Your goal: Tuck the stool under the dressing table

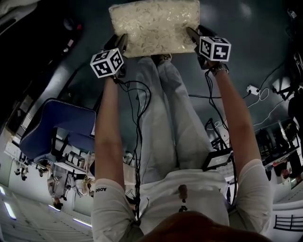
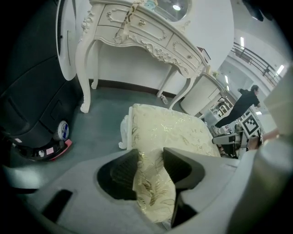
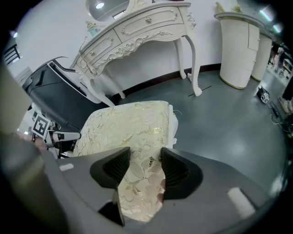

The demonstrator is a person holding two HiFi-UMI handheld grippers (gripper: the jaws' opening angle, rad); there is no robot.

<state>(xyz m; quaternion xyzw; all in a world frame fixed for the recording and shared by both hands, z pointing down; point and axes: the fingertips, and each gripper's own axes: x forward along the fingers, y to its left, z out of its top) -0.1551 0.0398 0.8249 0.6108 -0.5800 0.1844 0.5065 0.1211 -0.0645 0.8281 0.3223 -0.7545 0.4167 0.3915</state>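
Cream brocade with a gold leaf pattern covers the stool (image 1: 154, 26), a padded, roughly square seat with soft, rounded corners. It stands on the smooth grey floor (image 3: 229, 119) in front of the dressing table (image 3: 146, 32), short of it and not under it, with bare floor between the two.

The dressing table is ivory-painted, with carved scrolls along its apron and slender curved legs. An oval mirror (image 2: 176, 9) rises from its top. Its drawers (image 3: 149, 20) are all shut, each with a small metal knob, so what they hold cannot be seen. On one side of the dressing table stands a rounded cream cabinet (image 3: 240, 50) with its doors closed. On the other side is a bulky, glossy black casing (image 2: 32, 114).

The left gripper (image 2: 150, 167) has its dark ribbed pads pressed on the edge of the stool's cushion, at a corner far from the dressing table, with the fabric bulging between them. The right gripper (image 3: 144, 167) pinches the cushion in the same way at the other far corner. In the head view the two grippers flank the seat, one on each side, and the marker cubes on them face up.
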